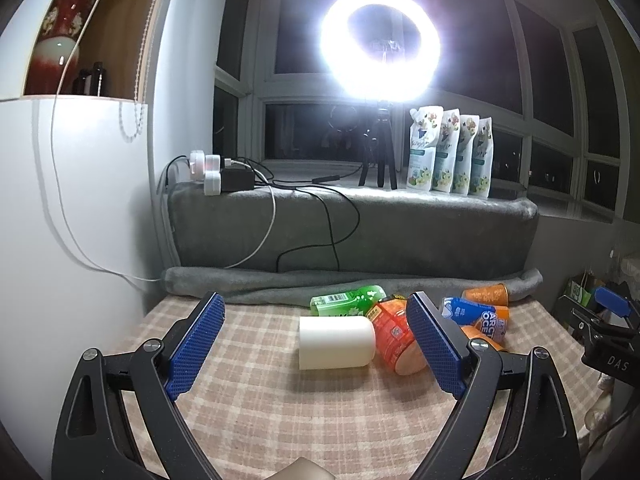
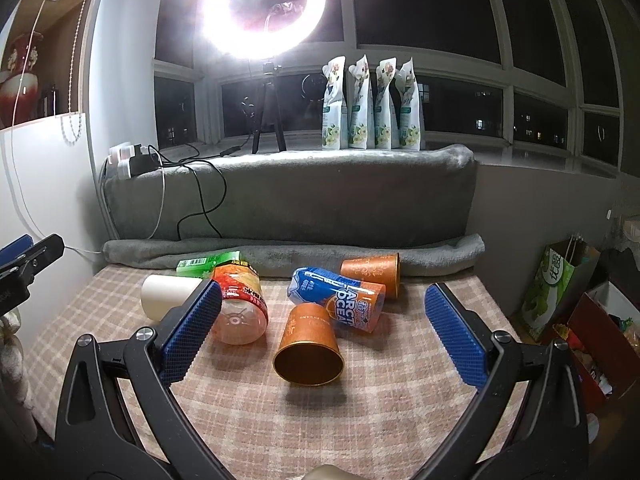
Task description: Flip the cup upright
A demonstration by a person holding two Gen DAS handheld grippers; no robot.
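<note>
A white cup (image 1: 337,342) lies on its side on the plaid tablecloth (image 1: 280,412), ahead of my open, empty left gripper (image 1: 316,312); it also shows in the right wrist view (image 2: 168,295). An orange cup (image 2: 309,346) lies on its side with its mouth toward me, between the fingers of my open, empty right gripper (image 2: 324,300). A second orange cup (image 2: 373,273) lies on its side further back. My right gripper also shows at the right edge of the left wrist view (image 1: 608,312).
An orange-labelled bottle (image 2: 240,306), a green bottle (image 1: 347,300) and a blue-orange can (image 2: 340,304) lie among the cups. A grey rolled blanket (image 2: 292,254) and a padded ledge (image 2: 300,196) bound the back. Ring light on tripod (image 2: 264,4), pouches (image 2: 372,108), bags at right (image 2: 560,284).
</note>
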